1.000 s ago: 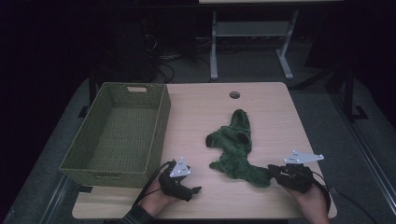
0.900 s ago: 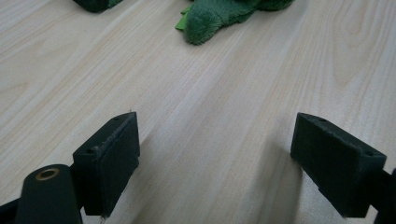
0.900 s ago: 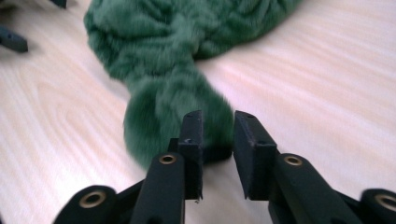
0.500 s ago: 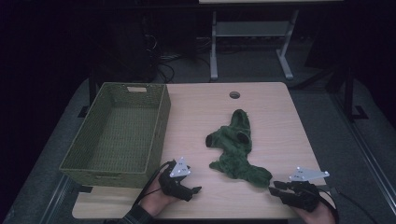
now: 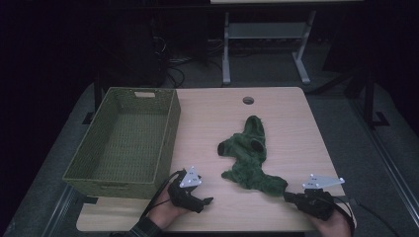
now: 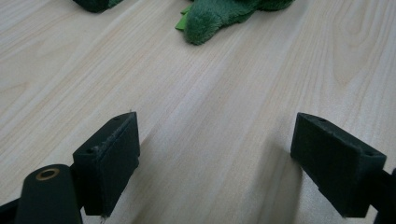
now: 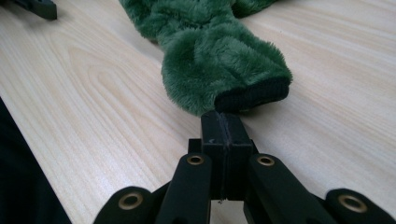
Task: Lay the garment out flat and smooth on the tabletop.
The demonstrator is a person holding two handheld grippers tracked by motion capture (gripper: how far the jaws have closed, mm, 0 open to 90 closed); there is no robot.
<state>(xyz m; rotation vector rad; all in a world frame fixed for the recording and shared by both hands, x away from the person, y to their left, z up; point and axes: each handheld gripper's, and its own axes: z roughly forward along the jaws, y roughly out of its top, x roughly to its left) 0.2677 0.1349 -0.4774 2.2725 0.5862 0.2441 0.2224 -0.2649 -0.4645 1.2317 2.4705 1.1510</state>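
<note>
Resting low near the table's (image 5: 207, 103) front edge, both tongs point toward a green plush garment (image 5: 249, 160) that sprawls between and beyond them. The right gripper (image 5: 288, 196) has its jaws pressed flat together, tips just at the dark ribbed cuff (image 7: 254, 97) of the nearest fuzzy limb; in the right gripper view the closed tips sit against or barely short of that cuff, and I cannot tell whether any fabric is pinched between them. It looks empty, as though poised at the hem because that firm edge offers the easiest hold on a floppy thing. The left gripper (image 5: 207, 201) has its jaws spread wide over bare wood, holding nothing, with the plush's other end (image 6: 210, 21) well ahead of it. Keeping that one open and clear of the cloth seems sensible: it is ready to take a second corner. A woven green basket (image 5: 165, 128) stands beyond the left gripper, empty, probably where the garment is meant to go.
</note>
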